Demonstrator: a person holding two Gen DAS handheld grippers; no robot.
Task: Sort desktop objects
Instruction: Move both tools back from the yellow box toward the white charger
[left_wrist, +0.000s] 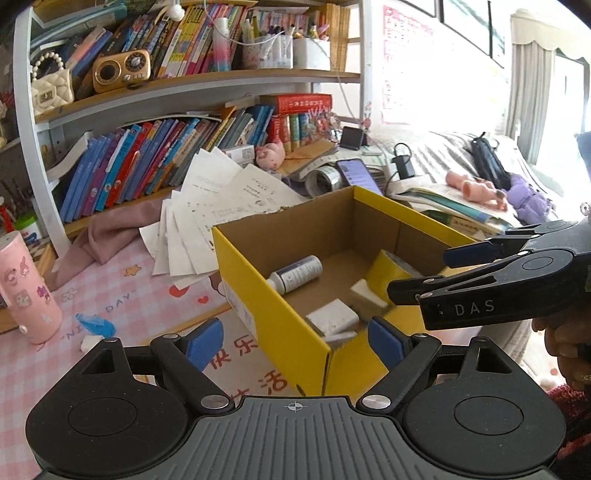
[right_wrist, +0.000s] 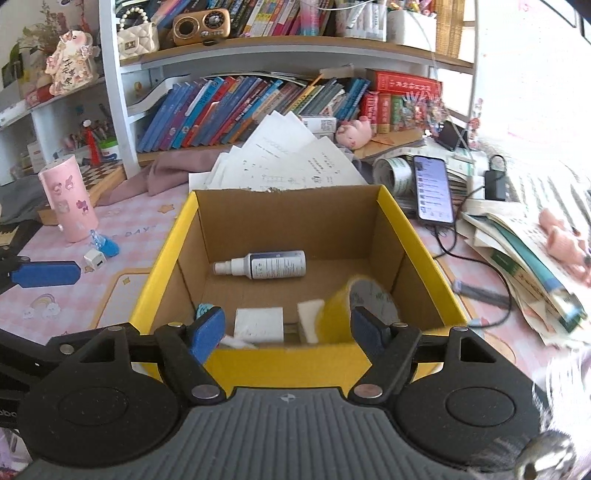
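In the left wrist view the left gripper (left_wrist: 295, 341) has its jaws spread with nothing pinched, the near corner of the yellow box (left_wrist: 258, 295) between them and the white spray bottle (left_wrist: 295, 275) lying inside, beyond them. In the right wrist view the right gripper (right_wrist: 288, 328) also has spread, empty jaws over the box's near wall, and just beyond the right jaw a blurred yellow tape roll (right_wrist: 343, 314) is in the box, beside white blocks (right_wrist: 258, 325).

Strong daylight floods in from the window side at the right, blowing the white wall and striped fabric there to glare in both views. The brown cardboard interior of the yellow box (right_wrist: 288, 236) stays evenly lit with soft shadows. The yellow tape roll (right_wrist: 343, 314) inside is smeared by motion blur. Fisheye distortion bends the white bookshelf (left_wrist: 33, 122) uprights, and the corners darken.
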